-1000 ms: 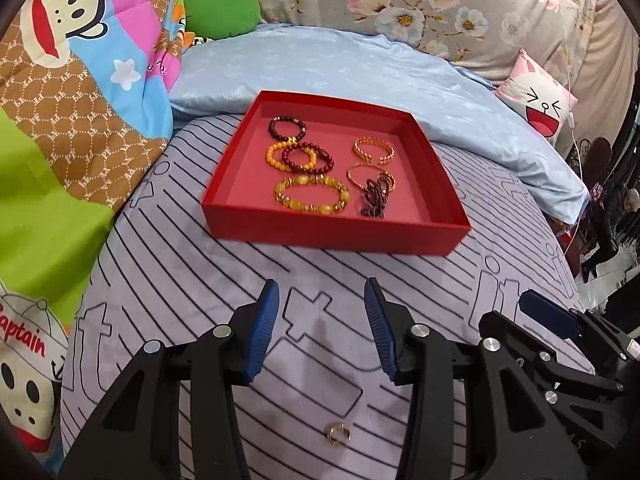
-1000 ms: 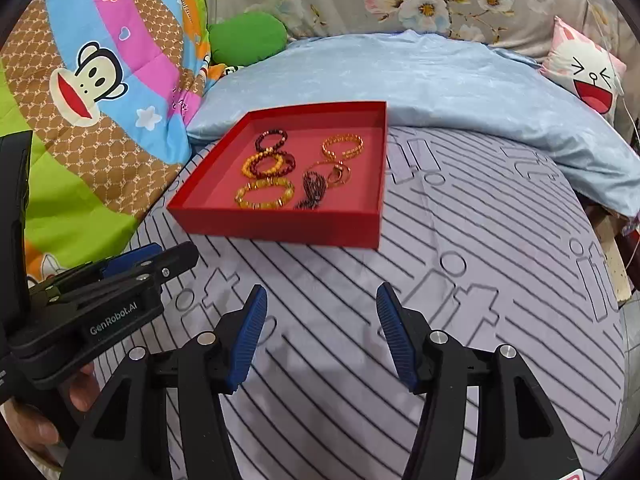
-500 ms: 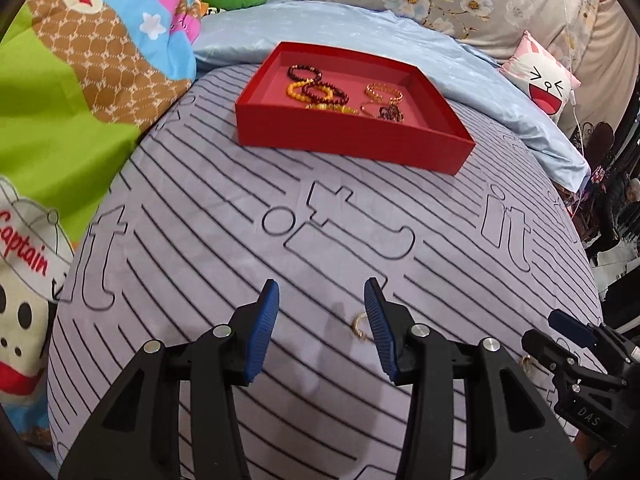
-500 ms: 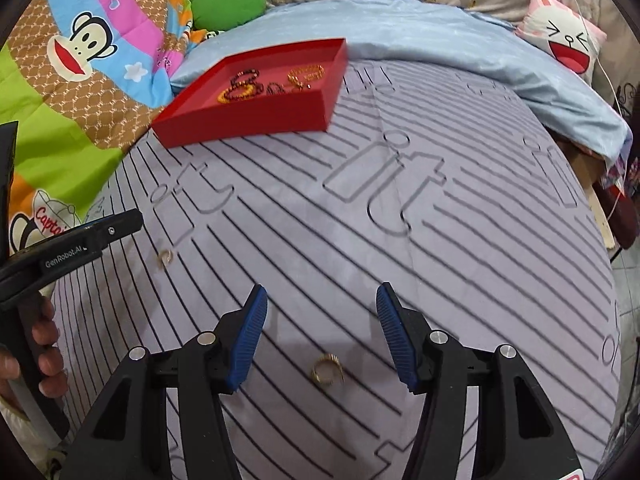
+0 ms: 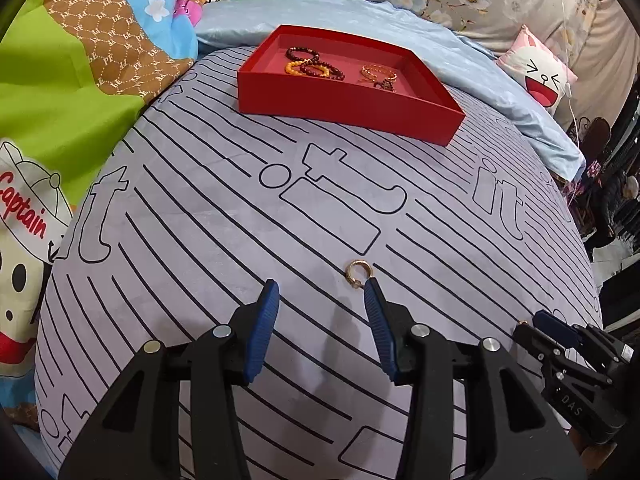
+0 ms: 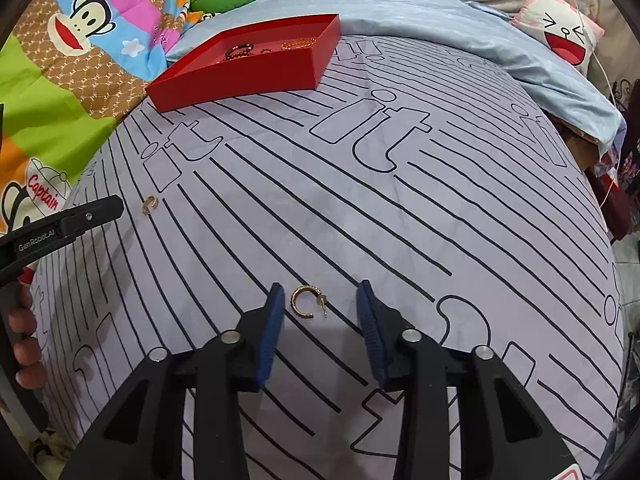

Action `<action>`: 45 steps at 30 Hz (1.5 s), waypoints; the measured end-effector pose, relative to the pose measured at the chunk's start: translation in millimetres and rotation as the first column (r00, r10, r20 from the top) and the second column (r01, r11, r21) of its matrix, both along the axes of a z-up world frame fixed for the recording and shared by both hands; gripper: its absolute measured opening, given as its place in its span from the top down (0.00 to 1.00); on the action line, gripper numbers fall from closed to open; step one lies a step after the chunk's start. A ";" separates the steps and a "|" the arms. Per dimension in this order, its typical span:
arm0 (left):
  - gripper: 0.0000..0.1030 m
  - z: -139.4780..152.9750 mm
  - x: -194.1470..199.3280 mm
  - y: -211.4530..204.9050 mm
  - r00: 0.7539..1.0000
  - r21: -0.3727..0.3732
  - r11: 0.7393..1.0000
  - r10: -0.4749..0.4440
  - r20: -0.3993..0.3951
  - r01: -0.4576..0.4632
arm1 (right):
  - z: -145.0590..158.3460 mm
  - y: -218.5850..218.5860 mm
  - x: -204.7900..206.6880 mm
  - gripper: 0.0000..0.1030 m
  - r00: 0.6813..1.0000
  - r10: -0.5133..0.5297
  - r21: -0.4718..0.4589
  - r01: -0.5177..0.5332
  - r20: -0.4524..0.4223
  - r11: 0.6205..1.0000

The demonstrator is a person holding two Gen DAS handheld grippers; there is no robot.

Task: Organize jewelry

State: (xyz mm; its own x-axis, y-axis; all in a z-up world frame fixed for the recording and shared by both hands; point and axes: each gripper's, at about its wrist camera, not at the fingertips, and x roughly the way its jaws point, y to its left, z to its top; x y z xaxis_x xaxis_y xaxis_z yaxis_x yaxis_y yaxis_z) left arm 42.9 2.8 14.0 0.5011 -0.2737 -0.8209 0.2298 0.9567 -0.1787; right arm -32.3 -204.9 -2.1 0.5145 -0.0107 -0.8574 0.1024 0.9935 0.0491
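A red tray [image 5: 344, 98] with several bead bracelets [image 5: 314, 66] sits at the far end of the lilac striped bedspread; it also shows in the right wrist view [image 6: 240, 76]. A small gold hoop earring [image 5: 357, 273] lies on the spread just ahead of my open left gripper [image 5: 322, 292], touching the right fingertip [image 5: 372, 294]. A second gold hoop earring [image 6: 307, 302] lies between the tips of my open right gripper [image 6: 320, 298]. The first earring shows in the right wrist view [image 6: 149, 205] by the left gripper's finger [image 6: 92, 214].
A pale blue quilt [image 5: 460, 56] lies behind the tray. A cartoon monkey blanket [image 5: 72, 80] borders the left side and a pink face cushion [image 5: 540, 76] the far right. The right gripper [image 5: 568, 356] shows at the lower right of the left wrist view.
Both grippers pulled back from the tray and dropped low to the bedspread. Each earring now lies at its gripper's tips. Both stay open.
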 end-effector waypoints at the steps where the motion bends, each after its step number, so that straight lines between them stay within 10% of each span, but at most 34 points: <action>1: 0.59 -0.3 -0.2 -0.7 1.000 0.000 1.000 -0.002 -0.001 0.002 | -0.3 0.0 0.3 0.73 1.000 -0.002 -0.005 0.002 0.003 1.000; 19: 0.61 -10.2 14.5 -29.4 0.999 0.041 0.998 -0.041 0.002 0.040 | 7.1 6.9 21.9 0.83 0.999 -0.001 0.050 -0.001 0.035 0.999; 27: 0.84 -15.6 19.7 -35.7 0.998 0.057 0.996 -0.062 0.003 0.062 | 6.7 11.6 29.9 0.83 1.000 0.010 0.059 -0.012 0.029 0.998; 45: 0.84 5.7 17.1 -44.6 0.995 0.039 0.995 -0.090 0.029 0.089 | 25.9 22.5 47.1 0.83 0.996 0.044 0.068 -0.049 0.079 0.996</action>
